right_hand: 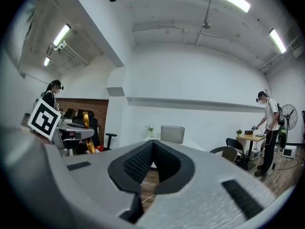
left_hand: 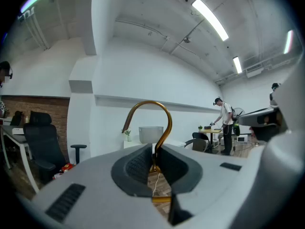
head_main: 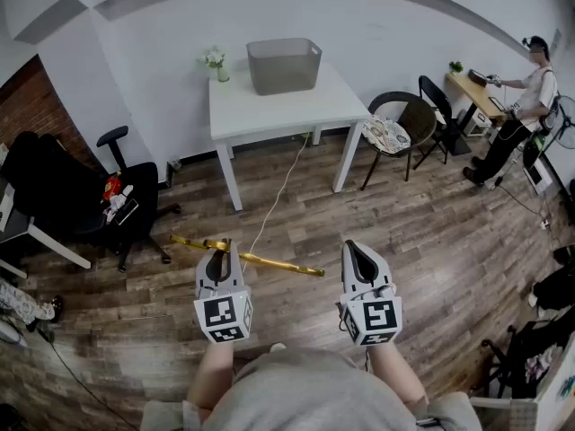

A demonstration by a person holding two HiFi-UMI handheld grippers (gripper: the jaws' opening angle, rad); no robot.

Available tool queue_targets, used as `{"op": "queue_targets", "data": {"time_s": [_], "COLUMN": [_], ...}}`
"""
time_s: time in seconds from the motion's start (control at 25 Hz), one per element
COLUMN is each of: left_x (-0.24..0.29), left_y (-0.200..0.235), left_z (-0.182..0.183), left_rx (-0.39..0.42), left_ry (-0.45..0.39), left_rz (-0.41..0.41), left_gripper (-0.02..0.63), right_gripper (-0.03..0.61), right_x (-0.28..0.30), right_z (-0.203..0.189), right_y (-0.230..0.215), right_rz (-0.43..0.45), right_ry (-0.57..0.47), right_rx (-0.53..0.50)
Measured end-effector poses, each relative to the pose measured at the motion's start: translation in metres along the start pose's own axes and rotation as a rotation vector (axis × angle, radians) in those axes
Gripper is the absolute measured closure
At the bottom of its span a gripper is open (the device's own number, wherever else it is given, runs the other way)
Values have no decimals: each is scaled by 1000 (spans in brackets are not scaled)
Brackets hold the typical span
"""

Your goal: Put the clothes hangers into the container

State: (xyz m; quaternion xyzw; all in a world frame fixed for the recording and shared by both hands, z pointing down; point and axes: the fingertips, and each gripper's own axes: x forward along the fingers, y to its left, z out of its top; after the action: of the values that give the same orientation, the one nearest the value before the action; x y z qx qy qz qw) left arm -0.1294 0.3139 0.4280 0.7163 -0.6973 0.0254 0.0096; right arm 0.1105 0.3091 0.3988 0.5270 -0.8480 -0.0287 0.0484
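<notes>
A gold clothes hanger (head_main: 269,262) hangs level above the wood floor, its bar stretching left and right of my left gripper (head_main: 219,251). That gripper (left_hand: 153,150) is shut on the neck of the hanger, whose hook (left_hand: 159,107) curls up above the jaws. My right gripper (head_main: 354,250) is held beside it at the same height; its jaws (right_hand: 151,149) are shut with nothing between them. The grey container (head_main: 284,64) stands on the white table (head_main: 269,106) ahead, well beyond both grippers. It shows too in the left gripper view as the container (left_hand: 151,134) behind the hook.
A small flower vase (head_main: 216,61) stands left of the container. A black office chair (head_main: 67,196) with things on it is at the left, a round chair (head_main: 395,124) right of the table. A person (head_main: 526,97) stands at a desk far right. A white cable (head_main: 278,187) runs across the floor.
</notes>
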Motion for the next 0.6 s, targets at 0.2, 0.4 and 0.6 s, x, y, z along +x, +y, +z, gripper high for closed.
{"op": "queue_targets", "data": {"time_s": [0.2,0.4,0.6], "left_x": [-6,-7,-2], "left_y": [4,5,5], "left_z": [1,2,1], "left_rx": [-11,-7,0], "left_ry": [-7,-10,-13], "left_rz": [-6,-22,-45], "left_gripper": [584,584,584], "right_gripper": [578,578,577], "right_x": [-4,-3,3], "right_z": [0,0,-1], "right_y": [6,15,22], "right_rz": [-3,0,7], "right_ry": [-2,-7,-6], "right_rx": [-2,3,14]}}
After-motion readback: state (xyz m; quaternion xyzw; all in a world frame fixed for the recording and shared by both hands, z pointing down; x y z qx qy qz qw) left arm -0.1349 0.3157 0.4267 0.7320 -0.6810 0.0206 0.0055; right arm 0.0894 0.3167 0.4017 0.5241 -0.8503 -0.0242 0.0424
